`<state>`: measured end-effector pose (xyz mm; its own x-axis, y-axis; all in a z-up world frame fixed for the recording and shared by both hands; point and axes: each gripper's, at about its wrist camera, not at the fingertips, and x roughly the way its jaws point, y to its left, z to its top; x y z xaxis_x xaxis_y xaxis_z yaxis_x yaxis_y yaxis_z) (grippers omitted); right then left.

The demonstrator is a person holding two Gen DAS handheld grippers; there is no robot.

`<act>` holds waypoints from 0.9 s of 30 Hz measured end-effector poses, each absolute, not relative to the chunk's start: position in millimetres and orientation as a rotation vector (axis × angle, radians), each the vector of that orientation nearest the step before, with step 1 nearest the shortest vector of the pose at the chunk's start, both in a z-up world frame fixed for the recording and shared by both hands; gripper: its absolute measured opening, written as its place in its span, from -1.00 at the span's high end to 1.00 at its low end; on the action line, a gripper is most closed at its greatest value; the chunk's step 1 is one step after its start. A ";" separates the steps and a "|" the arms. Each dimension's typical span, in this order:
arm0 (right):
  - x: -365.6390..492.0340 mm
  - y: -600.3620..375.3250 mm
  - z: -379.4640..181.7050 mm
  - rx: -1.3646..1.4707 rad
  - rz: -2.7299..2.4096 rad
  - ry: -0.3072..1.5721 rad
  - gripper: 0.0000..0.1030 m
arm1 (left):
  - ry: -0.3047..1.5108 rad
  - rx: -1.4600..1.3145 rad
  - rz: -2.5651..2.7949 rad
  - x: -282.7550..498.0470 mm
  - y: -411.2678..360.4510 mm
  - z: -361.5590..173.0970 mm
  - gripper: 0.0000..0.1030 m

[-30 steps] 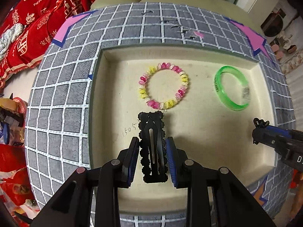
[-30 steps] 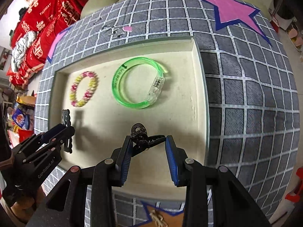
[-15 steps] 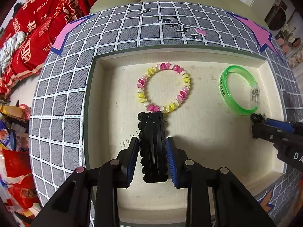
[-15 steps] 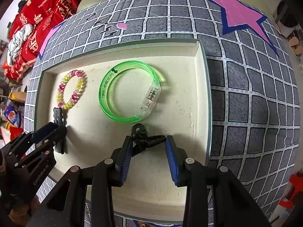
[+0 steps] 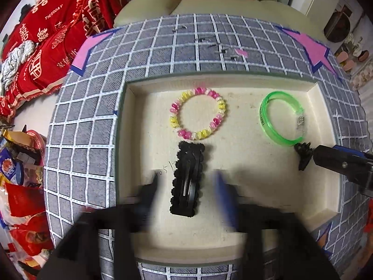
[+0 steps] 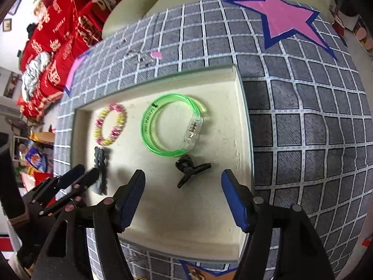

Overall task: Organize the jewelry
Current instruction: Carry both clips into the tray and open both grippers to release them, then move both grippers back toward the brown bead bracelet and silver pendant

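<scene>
Nearest the left wrist camera, the left gripper (image 5: 186, 193) is opening, its fingers blurred and spread clear of the black scalloped snap hair clip (image 5: 187, 178) that lies flat between them on the tray floor, neither pad touching it. In the right wrist view the right gripper (image 6: 183, 191) is likewise opening; its blue-padded fingers (image 6: 130, 198) stand wide apart with the small black claw clip (image 6: 190, 170) lying loose on the tray between and just beyond them, untouched.

Both clips rest in the shallow cream tray (image 5: 324, 182), which sits on a desk covered with a grey grid-patterned cloth (image 5: 81, 154). Just past the snap clip's far end lies the pink, yellow and white beaded bracelet (image 5: 198, 114), almost touching it. To its right, near the tray's right wall, is the translucent green bangle (image 5: 281, 116) with a clear clasp block; the claw clip sits right at its near edge.

Beyond the tray, pink star shapes (image 6: 289, 21) edged in blue mark the cloth. Farther back are a pale sofa (image 5: 223, 7) and red cushions (image 5: 53, 30) with gold lettering.
</scene>
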<state>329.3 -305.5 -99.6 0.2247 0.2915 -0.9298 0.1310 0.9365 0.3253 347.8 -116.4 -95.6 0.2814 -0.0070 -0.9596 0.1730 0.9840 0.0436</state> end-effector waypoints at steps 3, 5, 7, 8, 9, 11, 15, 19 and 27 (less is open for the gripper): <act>323.8 -308.9 -89.8 0.407 0.115 1.328 -0.49 | 1.243 0.150 -0.120 342.4 -116.1 -82.1 -0.73; 320.2 -308.9 -85.6 0.426 0.113 1.322 -0.51 | 1.242 0.147 -0.123 341.2 -115.2 -78.0 -0.73; 315.0 -307.9 -81.6 0.444 0.110 1.317 -0.53 | 1.236 0.140 -0.125 337.7 -113.9 -72.7 -0.73; 312.5 -308.0 -80.5 0.449 0.110 1.315 -0.53 | 1.230 0.132 -0.129 335.2 -112.3 -70.0 -0.73; 309.7 -308.4 -78.8 0.453 0.109 1.313 -0.53 | 1.226 0.127 -0.132 332.6 -111.7 -67.5 -0.76; 303.0 -309.0 -74.3 0.460 0.108 1.304 -0.58 | 1.216 0.125 -0.128 325.7 -109.4 -62.2 -1.00; 288.5 -313.5 -66.6 0.490 0.101 1.287 -0.74 | 1.214 0.127 -0.139 309.7 -105.4 -55.1 -1.00; 268.6 -314.2 -58.3 0.520 0.098 1.256 -0.99 | 1.226 0.142 -0.148 286.7 -102.0 -52.8 -1.00; 225.4 -308.8 -39.4 0.508 0.091 1.203 -0.99 | 1.257 0.158 -0.167 240.2 -89.4 -50.6 -1.00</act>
<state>225.4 -308.8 -39.4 0.3708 0.3313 -0.8676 0.1972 0.8848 0.4221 240.2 -89.4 -50.6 0.2994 -0.0390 -0.9533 0.2116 0.9770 0.0265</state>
